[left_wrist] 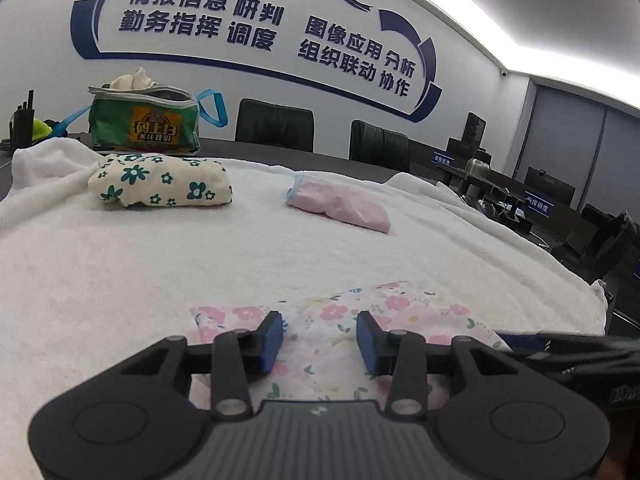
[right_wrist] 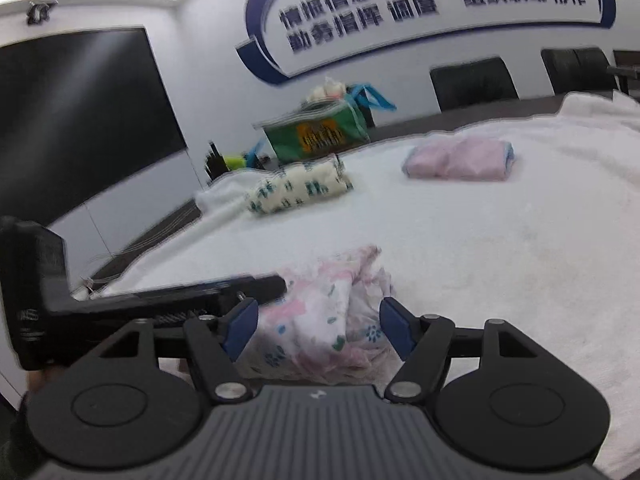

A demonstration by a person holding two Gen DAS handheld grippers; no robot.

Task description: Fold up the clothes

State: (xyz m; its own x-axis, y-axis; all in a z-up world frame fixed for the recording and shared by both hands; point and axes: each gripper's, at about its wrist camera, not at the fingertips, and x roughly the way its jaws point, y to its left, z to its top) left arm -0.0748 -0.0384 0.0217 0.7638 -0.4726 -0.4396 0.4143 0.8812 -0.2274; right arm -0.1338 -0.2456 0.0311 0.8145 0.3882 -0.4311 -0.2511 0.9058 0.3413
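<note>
A pink-flowered white garment (left_wrist: 352, 316) lies on the white towel (left_wrist: 120, 264) near the front edge. My left gripper (left_wrist: 320, 340) is open just above it, blue pads on either side. In the right wrist view the same garment (right_wrist: 320, 320) is bunched up between the pads of my open right gripper (right_wrist: 316, 328); the view is blurred. The left gripper's body (right_wrist: 120, 300) shows at its left. A folded cream garment with green flowers (left_wrist: 160, 184) (right_wrist: 300, 190) and a folded pink garment (left_wrist: 340, 204) (right_wrist: 460, 160) lie farther back.
A green bag (left_wrist: 144, 120) (right_wrist: 316, 132) with blue straps and cloth inside stands behind the towel on the dark table. Black chairs (left_wrist: 274, 124) line the wall. A dark screen (right_wrist: 80, 120) hangs at the left. Monitors and gear (left_wrist: 560, 200) sit at the right.
</note>
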